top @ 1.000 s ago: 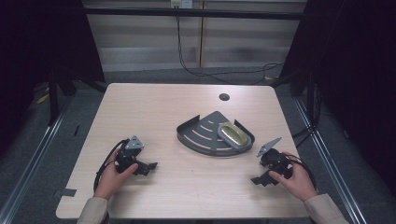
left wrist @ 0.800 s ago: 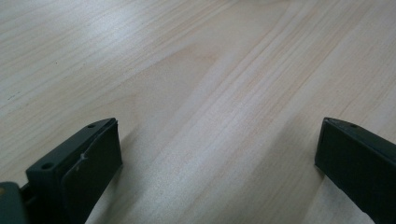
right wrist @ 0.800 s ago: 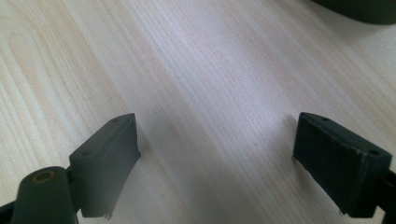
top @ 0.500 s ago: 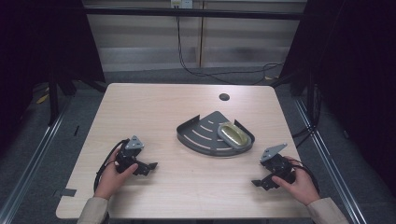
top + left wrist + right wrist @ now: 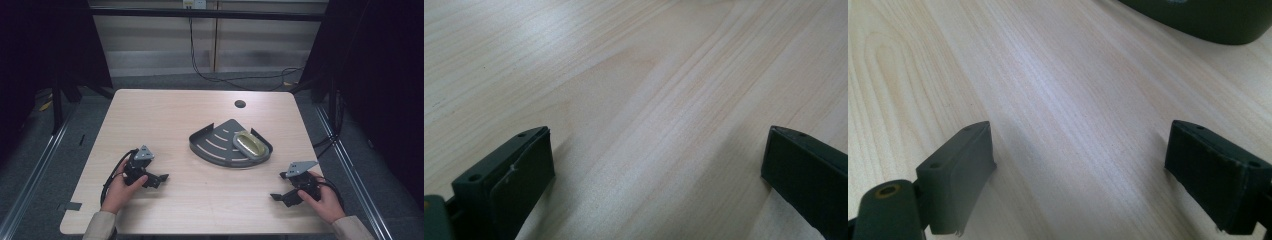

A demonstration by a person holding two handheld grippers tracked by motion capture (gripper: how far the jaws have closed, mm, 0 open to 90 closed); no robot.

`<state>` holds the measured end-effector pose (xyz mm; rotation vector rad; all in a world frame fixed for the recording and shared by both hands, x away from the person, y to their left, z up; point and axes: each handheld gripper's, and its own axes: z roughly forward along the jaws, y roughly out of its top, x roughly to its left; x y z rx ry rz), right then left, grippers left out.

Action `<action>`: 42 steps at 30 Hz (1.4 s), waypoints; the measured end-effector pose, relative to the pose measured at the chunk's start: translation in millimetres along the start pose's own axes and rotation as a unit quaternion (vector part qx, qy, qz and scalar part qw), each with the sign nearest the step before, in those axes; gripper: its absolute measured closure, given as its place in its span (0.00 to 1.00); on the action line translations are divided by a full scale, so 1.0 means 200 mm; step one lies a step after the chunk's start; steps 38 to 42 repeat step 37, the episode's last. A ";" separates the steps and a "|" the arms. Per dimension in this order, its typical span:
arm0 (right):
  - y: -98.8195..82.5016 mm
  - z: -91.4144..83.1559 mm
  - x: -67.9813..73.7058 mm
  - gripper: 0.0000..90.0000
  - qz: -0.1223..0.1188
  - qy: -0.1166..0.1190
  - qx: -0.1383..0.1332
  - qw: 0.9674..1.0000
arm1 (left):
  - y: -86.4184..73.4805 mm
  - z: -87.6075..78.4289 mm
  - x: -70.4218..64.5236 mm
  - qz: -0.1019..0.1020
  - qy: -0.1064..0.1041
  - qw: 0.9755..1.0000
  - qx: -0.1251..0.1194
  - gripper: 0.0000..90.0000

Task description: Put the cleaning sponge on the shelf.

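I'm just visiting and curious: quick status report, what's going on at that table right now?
Left gripper open, empty, low over table. Right gripper open, empty. Grey corner tray mid-table, small oval dish inside, untouched. Nothing between grippers and tray.

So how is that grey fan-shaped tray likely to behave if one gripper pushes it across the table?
The grey tray looks rigid and sits flat, so it would probably slide rather than tip. The yellowish object lying in it seems loose and may shift. Its raised rim looks easy for open jaws to catch.

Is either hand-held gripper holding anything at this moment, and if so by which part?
Nothing is held. The left hand-held gripper and the right hand-held gripper both have their jaws wide apart over bare table.
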<state>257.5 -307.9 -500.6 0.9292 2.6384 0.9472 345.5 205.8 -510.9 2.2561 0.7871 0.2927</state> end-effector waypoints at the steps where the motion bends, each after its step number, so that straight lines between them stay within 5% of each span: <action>1: -0.01 0.00 0.00 0.13 -0.001 0.001 -0.006 1.000 | 0.00 0.00 0.00 0.001 0.001 1.000 0.000 0.00; 15: -0.05 0.00 0.00 0.13 -0.001 0.000 -0.034 0.999 | 0.00 0.00 0.00 0.000 0.000 1.000 0.000 0.00; 20: -0.08 0.00 0.00 0.12 0.001 0.000 -0.063 0.998 | 0.00 0.00 0.00 0.000 0.000 1.000 0.000 0.00; 42: -0.08 0.00 0.00 0.12 0.000 0.002 -0.063 0.998 | 0.00 0.00 0.00 0.000 0.000 1.000 0.000 0.00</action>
